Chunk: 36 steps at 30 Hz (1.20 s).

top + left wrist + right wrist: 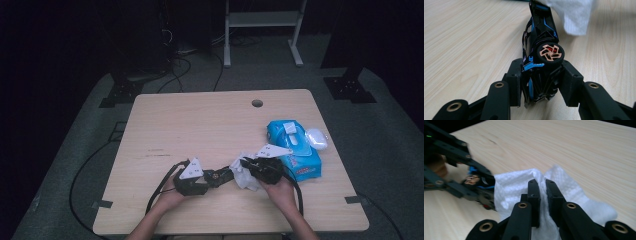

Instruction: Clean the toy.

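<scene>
Near edge of table (165, 125) — left gripper (197, 182) clamps the toy car (541, 47), propped off the wood, likely steadied for wiping. Right gripper (257, 167) pinches a white wipe (509, 187) against the car's far end. Beyond, the blue wipes pack (295, 150) — within reach.

Light wood table (200, 125); blue wipes pack (295, 147) lying on it.

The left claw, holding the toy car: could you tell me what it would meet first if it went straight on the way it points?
Probably the white wipe: it hangs just past the toy car's far end, pinched in the right claw. The left claw points toward it, though depth is hard to judge.
</scene>
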Each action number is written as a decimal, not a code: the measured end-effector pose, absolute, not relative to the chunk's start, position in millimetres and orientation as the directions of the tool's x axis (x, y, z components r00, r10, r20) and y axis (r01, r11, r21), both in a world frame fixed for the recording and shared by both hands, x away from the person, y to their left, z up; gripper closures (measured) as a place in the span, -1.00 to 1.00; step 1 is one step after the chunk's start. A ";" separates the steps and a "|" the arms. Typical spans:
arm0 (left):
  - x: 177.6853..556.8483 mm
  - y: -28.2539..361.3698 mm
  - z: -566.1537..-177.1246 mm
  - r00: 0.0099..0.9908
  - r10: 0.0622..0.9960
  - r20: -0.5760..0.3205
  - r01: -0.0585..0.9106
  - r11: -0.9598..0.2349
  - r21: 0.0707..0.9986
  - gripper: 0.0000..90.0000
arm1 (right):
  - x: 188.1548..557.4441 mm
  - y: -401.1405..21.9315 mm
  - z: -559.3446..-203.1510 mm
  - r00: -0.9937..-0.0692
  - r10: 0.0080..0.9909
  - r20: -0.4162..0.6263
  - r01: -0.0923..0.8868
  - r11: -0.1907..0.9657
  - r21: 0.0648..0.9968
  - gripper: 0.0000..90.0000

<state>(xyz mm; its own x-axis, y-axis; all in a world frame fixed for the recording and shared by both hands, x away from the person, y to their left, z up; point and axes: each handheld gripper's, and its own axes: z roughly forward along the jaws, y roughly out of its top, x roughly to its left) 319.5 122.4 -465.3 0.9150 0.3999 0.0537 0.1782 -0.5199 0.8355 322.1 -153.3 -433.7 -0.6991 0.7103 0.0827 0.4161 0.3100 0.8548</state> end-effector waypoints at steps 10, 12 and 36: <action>320.8 124.1 -465.3 0.913 0.405 0.059 0.178 -0.524 0.833 0.29 | 324.8 -154.5 -433.0 -0.698 0.714 0.051 0.396 0.326 0.858 0.84; 320.9 123.1 -465.4 0.912 0.406 0.060 0.177 -0.523 0.834 0.29 | 324.8 -154.3 -432.6 -0.693 0.718 0.062 0.403 0.314 0.860 0.84; 319.8 120.9 -465.4 0.915 0.398 0.070 0.167 -0.531 0.831 0.29 | 319.1 -120.3 -434.1 -0.764 0.643 0.056 0.361 0.354 0.863 0.84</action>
